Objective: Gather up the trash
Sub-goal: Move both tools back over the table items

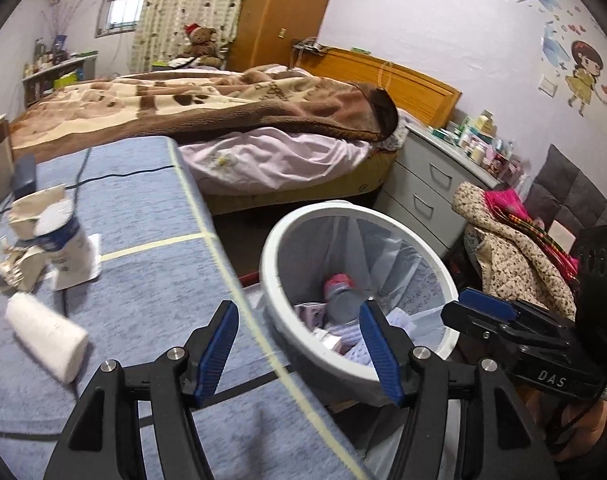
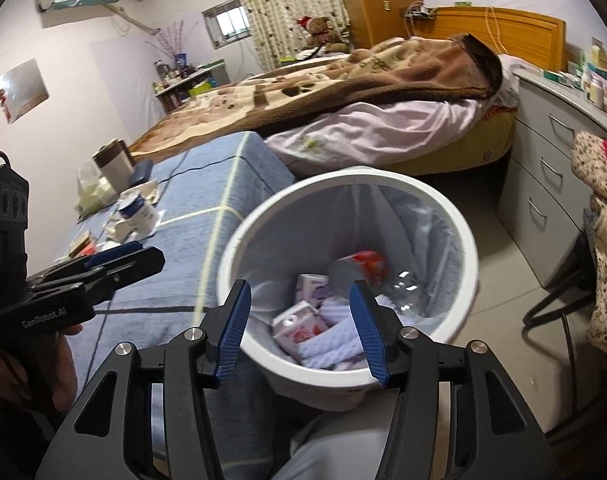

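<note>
Both claws, left claw (image 1: 299, 348) and right claw (image 2: 299, 328), spread, empty; bin (image 2: 435, 196) lower centre holds cartons; milk carton (image 1: 63, 244), white roll (image 1: 47, 332) remain on surface (image 1: 143, 208) at left.

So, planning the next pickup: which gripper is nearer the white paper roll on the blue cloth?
Left. The left gripper hovers over the cloth edge beside the white paper roll; the right gripper is over the bin.

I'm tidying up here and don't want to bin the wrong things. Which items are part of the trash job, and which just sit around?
Job: white bin with cartons and a bottle inside; crumpled paper cup; white roll.

Lying about: teddy bear, blanket, floral jacket, kettle.
</note>
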`<state>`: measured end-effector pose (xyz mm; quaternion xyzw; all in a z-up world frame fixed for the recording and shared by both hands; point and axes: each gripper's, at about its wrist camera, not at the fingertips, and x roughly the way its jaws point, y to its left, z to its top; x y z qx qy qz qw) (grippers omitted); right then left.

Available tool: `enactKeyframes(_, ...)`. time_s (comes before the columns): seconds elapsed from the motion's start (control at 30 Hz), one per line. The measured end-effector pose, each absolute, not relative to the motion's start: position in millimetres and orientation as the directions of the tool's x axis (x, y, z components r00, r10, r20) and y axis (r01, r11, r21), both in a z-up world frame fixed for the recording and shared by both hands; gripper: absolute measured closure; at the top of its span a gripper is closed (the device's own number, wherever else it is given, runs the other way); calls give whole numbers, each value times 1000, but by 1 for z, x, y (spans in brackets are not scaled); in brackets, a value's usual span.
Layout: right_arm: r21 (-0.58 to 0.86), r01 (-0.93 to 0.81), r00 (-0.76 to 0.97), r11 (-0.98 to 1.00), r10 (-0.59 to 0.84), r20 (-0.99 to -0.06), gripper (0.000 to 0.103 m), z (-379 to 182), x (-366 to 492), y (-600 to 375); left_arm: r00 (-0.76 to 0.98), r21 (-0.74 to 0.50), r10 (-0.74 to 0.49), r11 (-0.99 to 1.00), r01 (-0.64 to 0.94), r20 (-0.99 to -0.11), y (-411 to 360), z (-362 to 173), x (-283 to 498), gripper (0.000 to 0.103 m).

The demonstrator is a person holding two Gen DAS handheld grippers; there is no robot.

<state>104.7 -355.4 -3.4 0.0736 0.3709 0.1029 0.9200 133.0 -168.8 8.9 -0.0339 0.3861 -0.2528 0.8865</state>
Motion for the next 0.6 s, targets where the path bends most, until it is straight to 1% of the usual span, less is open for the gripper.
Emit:
enactKeyframes(0.17,217,-187,700,958,285,-655,50,-1,102,-339,608,-231,-429,897,378,-668,-150,10,125,40)
enactKeyframes(0.6,217,-325,658,921,385,-647,50,5,99,-292,671,-228,-338,941,249,-660,-85,6,98,40)
